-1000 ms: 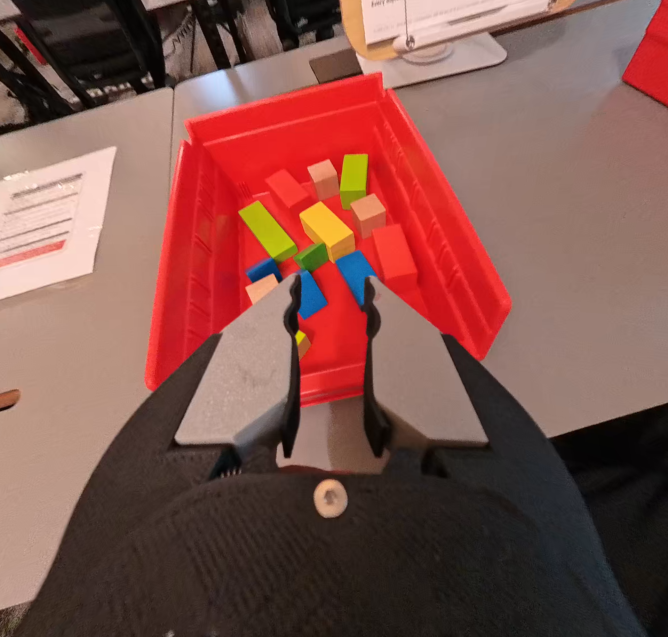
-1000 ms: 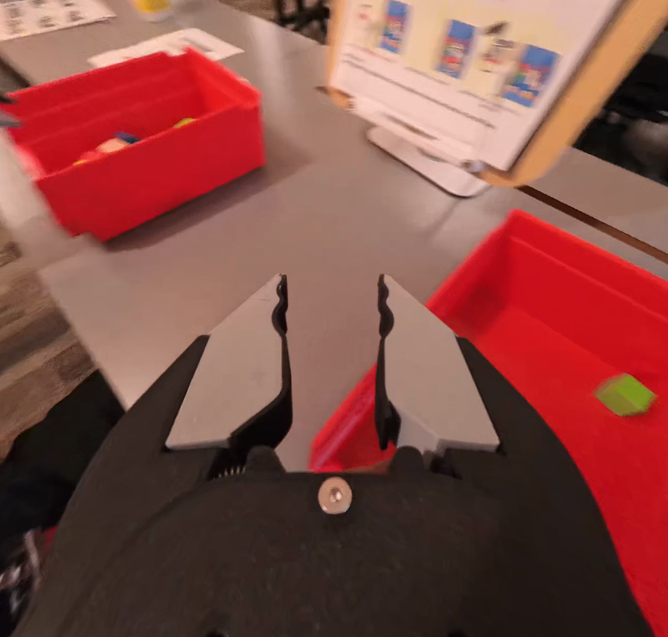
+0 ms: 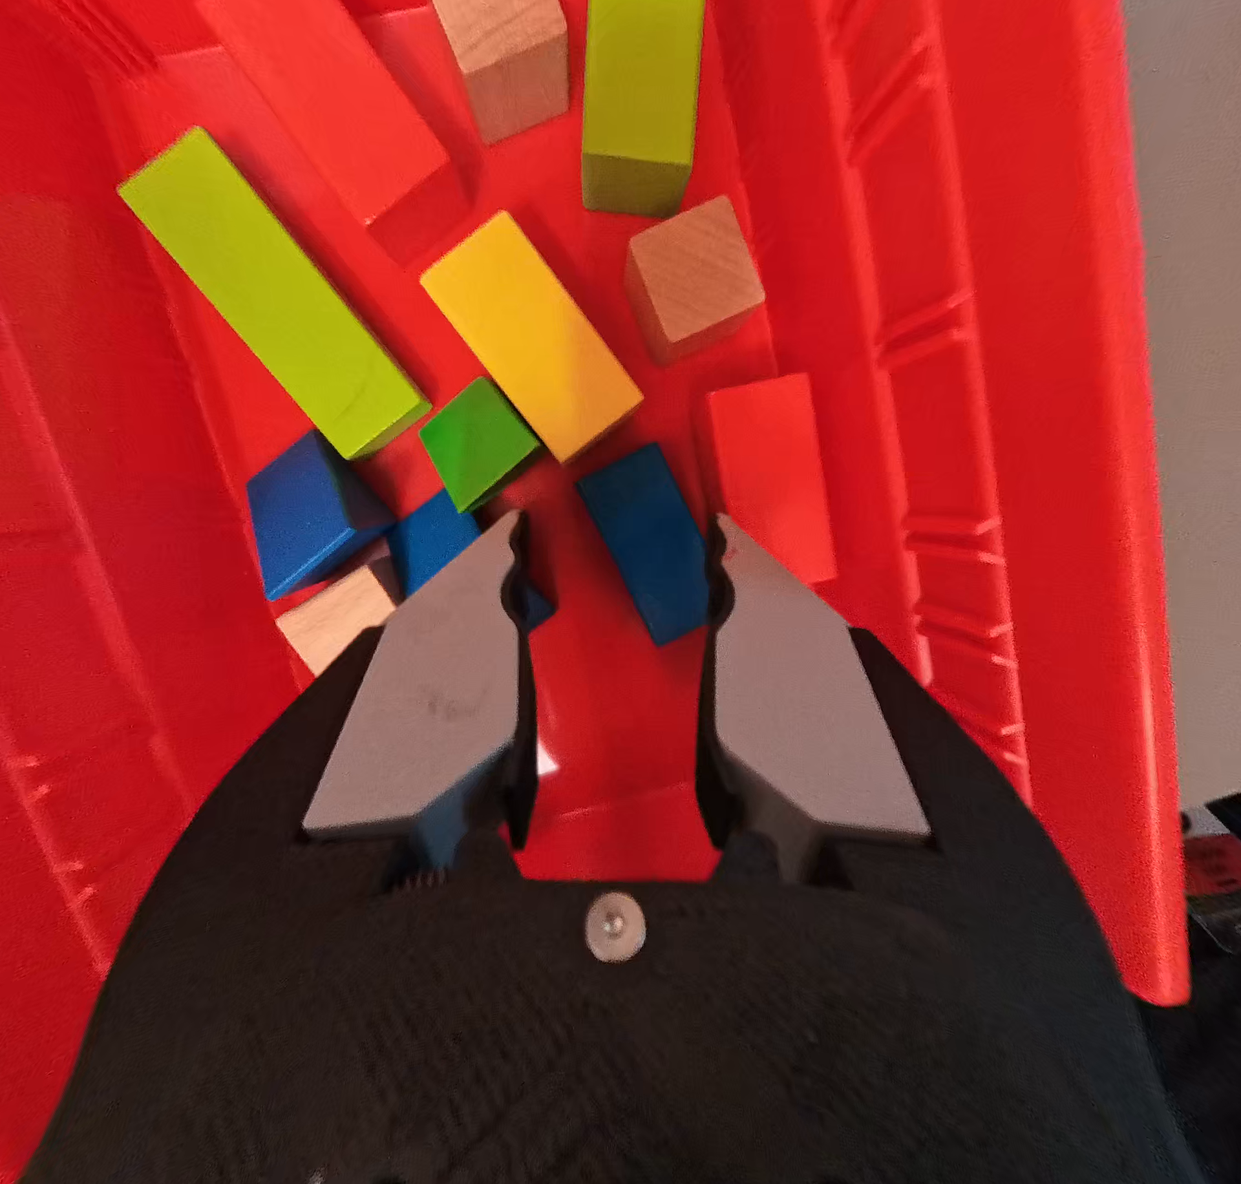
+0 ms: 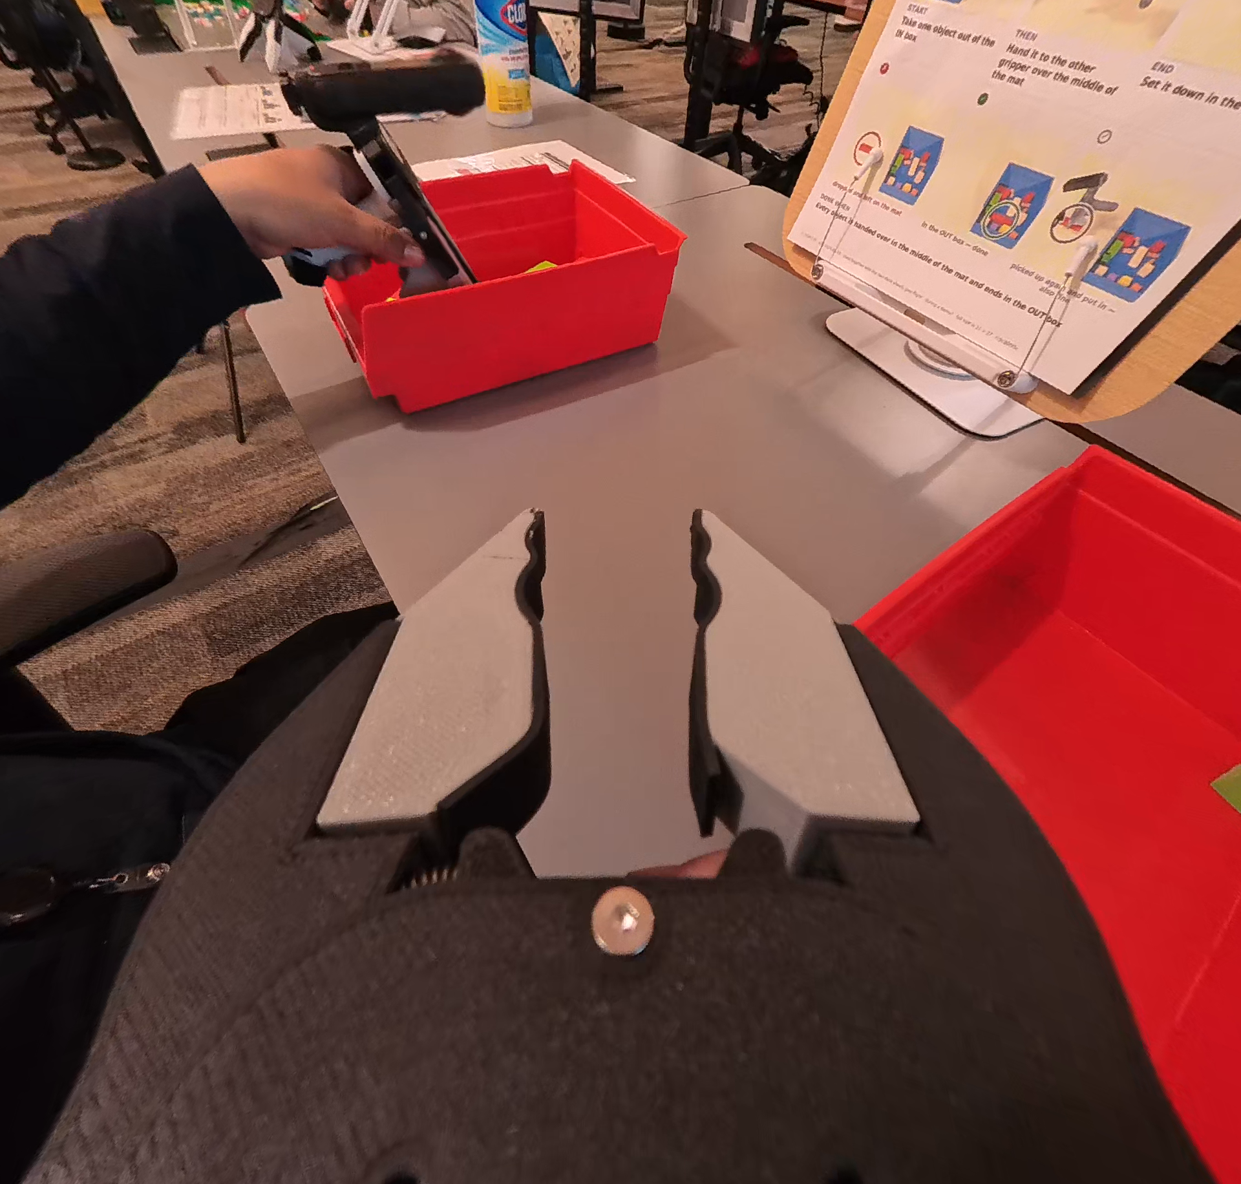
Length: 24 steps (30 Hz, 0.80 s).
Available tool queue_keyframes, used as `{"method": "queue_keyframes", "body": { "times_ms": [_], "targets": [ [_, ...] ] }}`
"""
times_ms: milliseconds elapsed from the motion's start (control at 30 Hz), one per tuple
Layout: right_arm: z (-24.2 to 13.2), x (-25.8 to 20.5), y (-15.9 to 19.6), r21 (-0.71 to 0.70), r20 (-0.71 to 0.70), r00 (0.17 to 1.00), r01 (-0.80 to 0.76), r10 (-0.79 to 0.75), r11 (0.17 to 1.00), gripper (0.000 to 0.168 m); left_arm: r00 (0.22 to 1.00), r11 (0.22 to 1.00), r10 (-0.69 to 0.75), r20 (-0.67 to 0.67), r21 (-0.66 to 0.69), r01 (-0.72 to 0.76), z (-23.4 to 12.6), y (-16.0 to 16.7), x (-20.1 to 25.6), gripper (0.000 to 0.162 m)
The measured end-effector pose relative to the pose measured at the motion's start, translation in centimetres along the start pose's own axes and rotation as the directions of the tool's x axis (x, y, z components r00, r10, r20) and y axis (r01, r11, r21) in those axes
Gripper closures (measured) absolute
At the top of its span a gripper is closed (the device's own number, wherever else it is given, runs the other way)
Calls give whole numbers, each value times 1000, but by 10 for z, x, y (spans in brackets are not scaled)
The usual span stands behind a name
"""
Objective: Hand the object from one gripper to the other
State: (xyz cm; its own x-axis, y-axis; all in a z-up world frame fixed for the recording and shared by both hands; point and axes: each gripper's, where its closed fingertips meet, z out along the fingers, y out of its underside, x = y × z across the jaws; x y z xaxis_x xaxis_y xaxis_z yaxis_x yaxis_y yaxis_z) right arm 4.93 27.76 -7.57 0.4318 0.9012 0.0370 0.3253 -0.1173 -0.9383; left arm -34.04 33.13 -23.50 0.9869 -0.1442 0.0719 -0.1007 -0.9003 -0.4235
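A blue wooden block (image 3: 645, 541) lies on the floor of a red bin (image 3: 940, 279), just ahead of the left claw (image 3: 618, 527), whose two grey fingers are spread and empty. Its right edge meets the right finger's tip. Around it lie a yellow block (image 3: 530, 332), a dark green block (image 3: 480, 443), lime green blocks (image 3: 268, 292), red blocks (image 3: 772, 473) and plain wooden cubes (image 3: 695, 275). The right claw (image 4: 614, 527), also spread and empty, hovers over the grey bench (image 4: 604, 447) beside a second red bin (image 4: 1074, 682). An instruction board (image 4: 1007, 144) stands behind.
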Motion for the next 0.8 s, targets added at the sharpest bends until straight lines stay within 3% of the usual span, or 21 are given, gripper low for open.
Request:
{"method": "queue_keyframes", "body": {
  "times_ms": [267,333,433,533,700,800],
  "targets": [
    [14,-13,5,-33,49,999,-2,4,999,127,997,986,-41,-68,-167,29,17,15,5,115],
    [14,-14,7,-45,42,999,18,-16,999,127,1000,983,10,-15,-184,-12,16,19,-3,131],
    [10,-14,7,-42,35,999,26,-24,999,127,994,973,105,25,-208,-98,14,28,-7,140],
    [6,-11,5,-24,36,999,7,-6,1000,128,987,965,158,38,-218,-147,13,31,-9,148],
    [4,-11,3,-10,50,999,-6,7,1000,128,960,946,268,79,-209,-247,9,31,-11,148],
    [6,-12,5,-16,60,998,-7,8,1000,128,950,951,300,92,-107,-290,-2,22,-8,148]
  ]
}}
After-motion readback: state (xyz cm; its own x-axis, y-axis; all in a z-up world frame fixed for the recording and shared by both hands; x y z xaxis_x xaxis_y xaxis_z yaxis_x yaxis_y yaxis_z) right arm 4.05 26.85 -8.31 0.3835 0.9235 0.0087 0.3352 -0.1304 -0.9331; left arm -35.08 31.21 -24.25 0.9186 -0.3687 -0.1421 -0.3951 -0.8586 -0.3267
